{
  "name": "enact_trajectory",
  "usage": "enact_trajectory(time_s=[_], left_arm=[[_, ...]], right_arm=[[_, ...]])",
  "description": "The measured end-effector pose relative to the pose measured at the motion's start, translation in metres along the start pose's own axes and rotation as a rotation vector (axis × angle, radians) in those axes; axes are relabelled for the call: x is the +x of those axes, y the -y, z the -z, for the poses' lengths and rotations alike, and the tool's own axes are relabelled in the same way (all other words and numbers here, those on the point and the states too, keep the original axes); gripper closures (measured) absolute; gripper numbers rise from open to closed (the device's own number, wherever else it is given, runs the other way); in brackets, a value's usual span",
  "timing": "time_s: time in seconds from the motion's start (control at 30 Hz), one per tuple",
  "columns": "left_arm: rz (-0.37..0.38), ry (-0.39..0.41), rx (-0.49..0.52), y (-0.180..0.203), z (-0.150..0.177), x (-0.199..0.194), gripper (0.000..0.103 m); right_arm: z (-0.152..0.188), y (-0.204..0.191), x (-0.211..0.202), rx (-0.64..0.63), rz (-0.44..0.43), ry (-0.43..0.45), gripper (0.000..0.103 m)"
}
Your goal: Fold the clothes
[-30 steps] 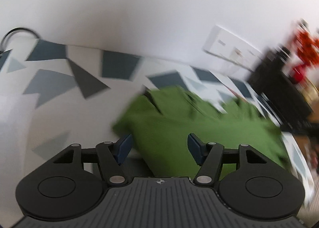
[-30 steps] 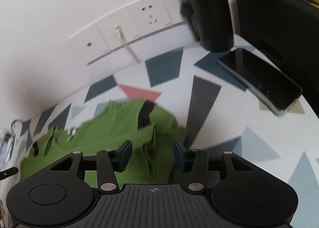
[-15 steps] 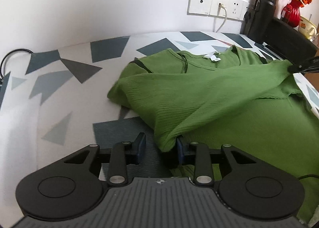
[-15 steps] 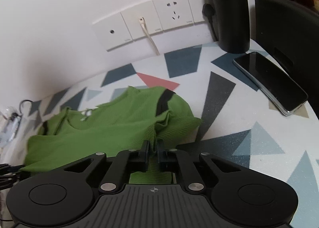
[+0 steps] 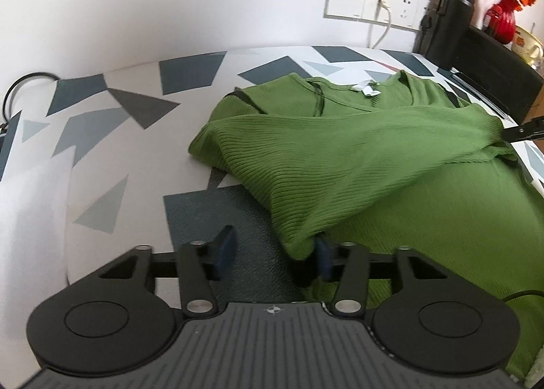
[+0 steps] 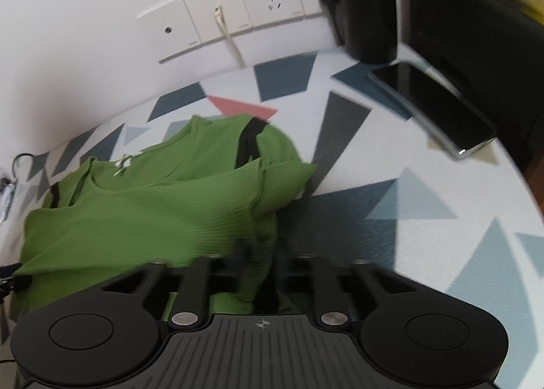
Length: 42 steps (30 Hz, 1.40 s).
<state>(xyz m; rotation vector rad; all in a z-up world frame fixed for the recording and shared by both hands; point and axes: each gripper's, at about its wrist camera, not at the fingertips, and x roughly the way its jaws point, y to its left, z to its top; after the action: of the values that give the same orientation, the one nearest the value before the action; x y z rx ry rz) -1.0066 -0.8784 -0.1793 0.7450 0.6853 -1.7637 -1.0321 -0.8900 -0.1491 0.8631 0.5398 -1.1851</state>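
Item: green ribbed top, spread on my patterned counter, its folded band running from 7 to 2 o'clock.

Left tool: wide; hem corner just touches my 3 o'clock pad, not pinched.

Right tool: blurred, cloth between its fingers; grip state I cannot tell.

Left view alone shows the neck label; right view alone shows the phone.

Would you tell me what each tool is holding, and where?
Left tool open, nothing clamped; green top only touches it. Right tool: too blurred to tell.
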Motion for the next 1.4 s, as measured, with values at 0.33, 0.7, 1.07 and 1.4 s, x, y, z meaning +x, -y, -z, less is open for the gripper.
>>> enact_trajectory(time_s=[0.33,0.7,1.07,1.4], left_arm=[[0.004,0.002,-0.007,0.003,0.009,-0.005,0.045],[0.059,-0.003,-0.032,-0.004,0.008,-0.005,0.036],[0.143,0.104,-0.404,-0.077,-0.032,-0.004,0.036],[0.034,-0.046,-0.131,-0.061,-0.103,0.074,0.037]], right_arm=[[0.024,-0.018,-0.004,-0.173,0.059,-0.077,0.07],[0.026,0.005,-0.016,-0.077,0.045,-0.094,0.069],[-0.03,0.055,0.001,0.256,-0.047,0.021,0.058],[-0.088,0.036,0.075,0.063,0.071,-0.068,0.058]])
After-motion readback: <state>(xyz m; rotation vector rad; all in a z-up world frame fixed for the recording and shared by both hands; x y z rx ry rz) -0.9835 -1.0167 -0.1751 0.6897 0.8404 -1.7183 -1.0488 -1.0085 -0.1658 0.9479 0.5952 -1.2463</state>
